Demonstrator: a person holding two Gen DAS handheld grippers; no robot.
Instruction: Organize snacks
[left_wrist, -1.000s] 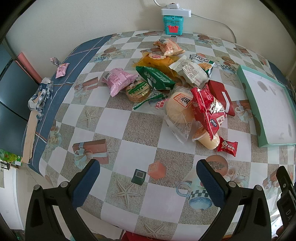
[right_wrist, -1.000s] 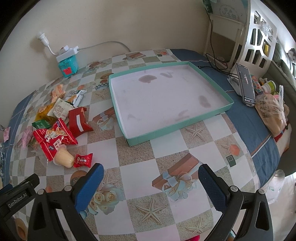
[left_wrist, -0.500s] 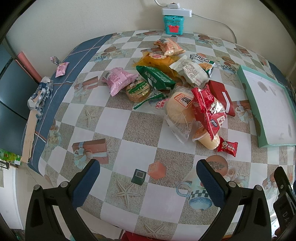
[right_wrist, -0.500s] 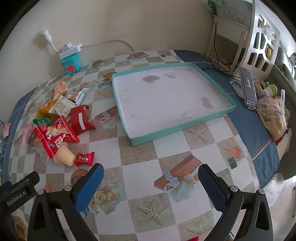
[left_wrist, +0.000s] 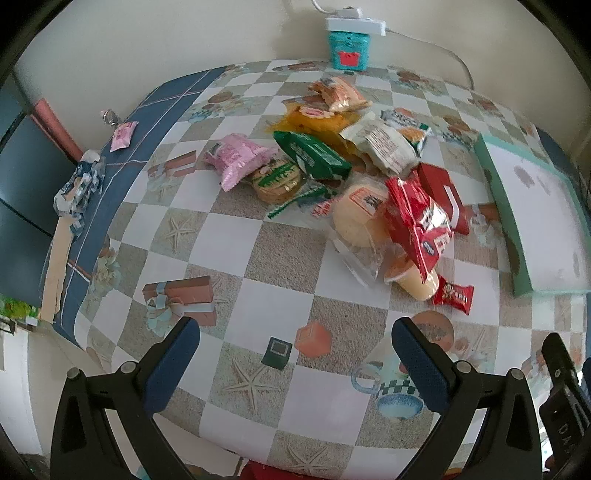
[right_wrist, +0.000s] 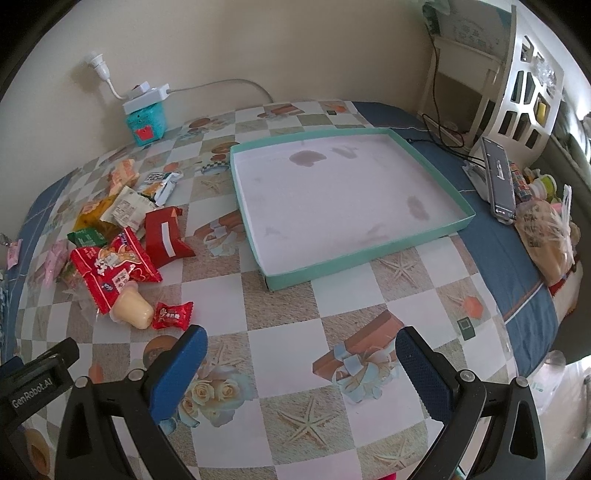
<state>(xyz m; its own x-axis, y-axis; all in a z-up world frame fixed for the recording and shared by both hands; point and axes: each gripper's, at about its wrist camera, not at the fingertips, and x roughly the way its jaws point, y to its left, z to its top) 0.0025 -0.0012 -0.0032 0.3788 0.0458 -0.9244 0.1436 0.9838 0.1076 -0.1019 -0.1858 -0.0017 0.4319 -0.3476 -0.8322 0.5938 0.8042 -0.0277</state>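
Currently both grippers hover above the near bench (right_wrist: 280, 354) edge, jaws wide, nothing held: left gripper (left_wrist: 295, 350), right gripper (right_wrist: 301, 350). Nearest item from the right wrist view is the small red candy (right_wrist: 173, 315) at 10 o'clock, touching the yellow jelly cup (right_wrist: 132, 311). Beyond, at 9–10 o'clock, lies the snack pile (left_wrist: 332, 173), packets overlapping. Teal tray (right_wrist: 369, 254) at 12 o'clock, nothing in it. Judgement: start with loose outliers; take the candy across its narrow body, lift straight up to avoid dragging the cup, set down in a far tray corner.
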